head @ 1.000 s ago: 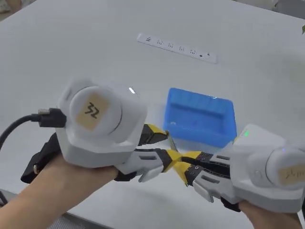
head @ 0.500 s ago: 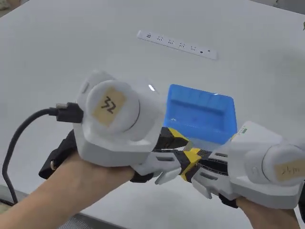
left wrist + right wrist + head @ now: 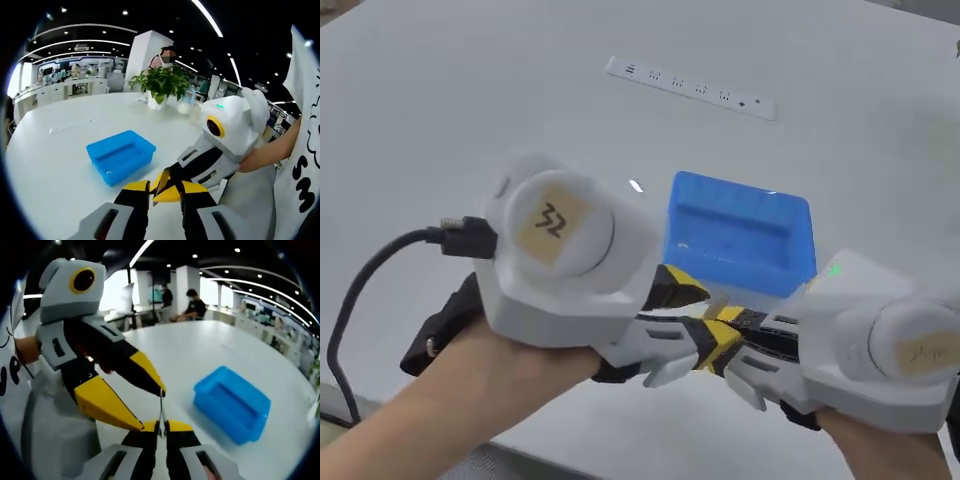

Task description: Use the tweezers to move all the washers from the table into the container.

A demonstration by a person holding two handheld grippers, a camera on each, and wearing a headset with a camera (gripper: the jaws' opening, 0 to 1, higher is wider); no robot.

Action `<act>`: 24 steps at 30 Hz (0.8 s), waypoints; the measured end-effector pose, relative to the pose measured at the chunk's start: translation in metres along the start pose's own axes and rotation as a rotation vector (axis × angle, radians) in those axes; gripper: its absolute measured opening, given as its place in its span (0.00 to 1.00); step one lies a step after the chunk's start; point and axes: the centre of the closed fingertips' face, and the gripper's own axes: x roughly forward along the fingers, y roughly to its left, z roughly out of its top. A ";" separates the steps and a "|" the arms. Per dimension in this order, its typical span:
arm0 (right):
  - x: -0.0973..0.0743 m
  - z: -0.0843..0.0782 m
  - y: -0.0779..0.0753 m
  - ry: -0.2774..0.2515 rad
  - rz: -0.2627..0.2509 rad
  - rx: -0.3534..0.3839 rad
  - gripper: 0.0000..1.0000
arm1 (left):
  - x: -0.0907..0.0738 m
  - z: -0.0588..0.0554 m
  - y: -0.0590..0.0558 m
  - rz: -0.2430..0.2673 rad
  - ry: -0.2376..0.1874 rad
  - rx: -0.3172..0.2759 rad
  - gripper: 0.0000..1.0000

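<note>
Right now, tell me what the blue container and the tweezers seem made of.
Blue container: likely moulded plastic, judging by its uniform colour, soft sheen and rounded rim.
Tweezers: probably metal, a thin grey strip held in the right gripper; too small to be sure.

The white left gripper [image 3: 706, 312] and white right gripper [image 3: 732, 326] meet, yellow-and-black fingers [image 3: 682, 286] overlapping, just before a blue rectangular plastic container [image 3: 745, 268] on the white table [image 3: 470, 100]; a white power strip [image 3: 690, 90] lies beyond.

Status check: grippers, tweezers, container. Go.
Right gripper shut on tweezers. Left gripper open, fingers straddling the right's tips. Blue container just beyond, untouched. Nothing between grippers and container.
</note>
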 end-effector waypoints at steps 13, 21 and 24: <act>-0.011 -0.018 -0.052 0.003 -0.127 0.078 0.03 | -0.024 -0.033 0.051 0.226 0.044 -0.034 0.66; -0.004 -0.026 -0.062 -0.013 -0.141 0.135 0.03 | -0.028 -0.043 0.056 0.277 0.073 -0.048 0.76; -0.003 -0.028 -0.061 -0.009 -0.141 0.133 0.03 | -0.028 -0.047 0.055 0.277 0.082 -0.049 0.76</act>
